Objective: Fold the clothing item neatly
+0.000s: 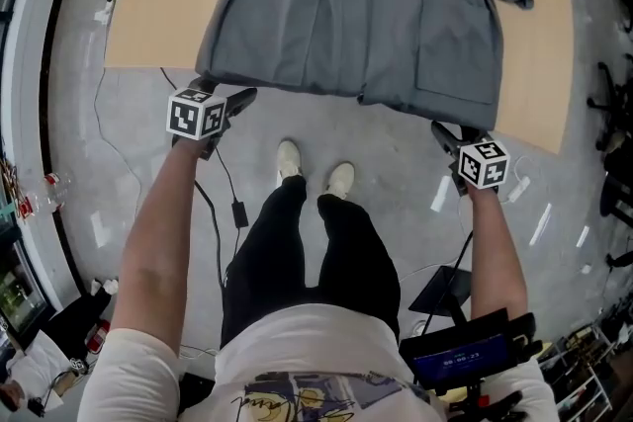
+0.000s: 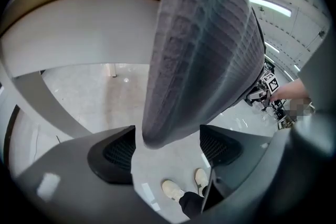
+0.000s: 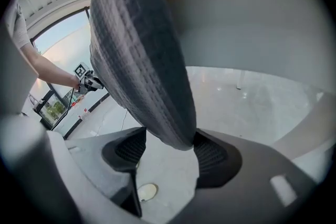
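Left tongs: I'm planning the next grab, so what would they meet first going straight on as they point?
The hanging edge of the grey waffle-textured garment, which already sits between the open left tongs. What lies behind the cloth is hidden.

grey waffle-textured garment (image 1: 346,15), tan table (image 1: 148,5), cream shoes (image 1: 288,158)

One grey garment (image 1: 346,15) and one counter (image 1: 148,5). Two tools: the left tool (image 1: 226,96) and right tool (image 1: 453,133). Two pale shoes (image 1: 288,158).

Floor (image 1: 129,153): grey polished concrete, glossy.
Table (image 1: 148,5): pale wood top.
Light: ceiling strip light (image 2: 269,6) on, window (image 3: 60,52) bright.
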The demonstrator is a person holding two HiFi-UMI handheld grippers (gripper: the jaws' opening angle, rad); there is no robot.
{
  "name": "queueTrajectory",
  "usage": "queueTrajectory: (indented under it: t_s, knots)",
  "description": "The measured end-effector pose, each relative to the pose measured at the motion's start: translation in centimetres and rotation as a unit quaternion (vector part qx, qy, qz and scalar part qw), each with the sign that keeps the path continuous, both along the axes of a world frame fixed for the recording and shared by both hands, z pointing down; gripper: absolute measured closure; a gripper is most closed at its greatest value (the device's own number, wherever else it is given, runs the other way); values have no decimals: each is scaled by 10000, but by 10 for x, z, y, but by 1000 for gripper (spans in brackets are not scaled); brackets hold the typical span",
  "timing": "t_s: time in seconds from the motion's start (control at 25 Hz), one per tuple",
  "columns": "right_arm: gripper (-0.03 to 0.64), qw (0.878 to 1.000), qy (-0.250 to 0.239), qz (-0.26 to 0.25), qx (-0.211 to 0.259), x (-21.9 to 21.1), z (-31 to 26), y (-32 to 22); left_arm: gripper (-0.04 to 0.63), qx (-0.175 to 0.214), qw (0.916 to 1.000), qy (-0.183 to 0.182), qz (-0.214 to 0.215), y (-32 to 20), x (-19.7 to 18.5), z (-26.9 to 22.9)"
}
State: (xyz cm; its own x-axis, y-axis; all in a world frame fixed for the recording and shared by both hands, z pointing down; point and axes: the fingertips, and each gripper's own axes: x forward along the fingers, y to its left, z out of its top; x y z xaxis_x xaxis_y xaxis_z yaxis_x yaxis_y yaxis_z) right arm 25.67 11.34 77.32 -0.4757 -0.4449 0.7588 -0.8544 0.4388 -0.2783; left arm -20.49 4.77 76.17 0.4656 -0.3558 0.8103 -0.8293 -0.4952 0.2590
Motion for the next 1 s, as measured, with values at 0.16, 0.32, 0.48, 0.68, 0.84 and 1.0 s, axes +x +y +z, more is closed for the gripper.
queueTrajectory:
  t_s: [0.16,0.32,0.48,0.68,0.84,1.0]
  knots:
    - [344,9999,-55,-86,126,-3,4,-9,202,116,9997,110,173,-7,9,3]
    - [345,9993,11,-312,224,-4,3,-7,231,339,9987,259,267,-12,19,-4]
    - [458,9982,-49,-494,328,-12,-6,-2,399,488,9974,377,363,-8,28,-15]
    - [601,9966,-336,-688,308,-32,-22,17,565,520,9957,603,478,5,42,-37]
    - [601,9962,-485,-634,342,-42,-42,32,572,448,9941,808,566,22,51,-57]
    - [603,9953,-641,-606,412,-53,-65,50,574,356,9924,965,673,46,56,-76]
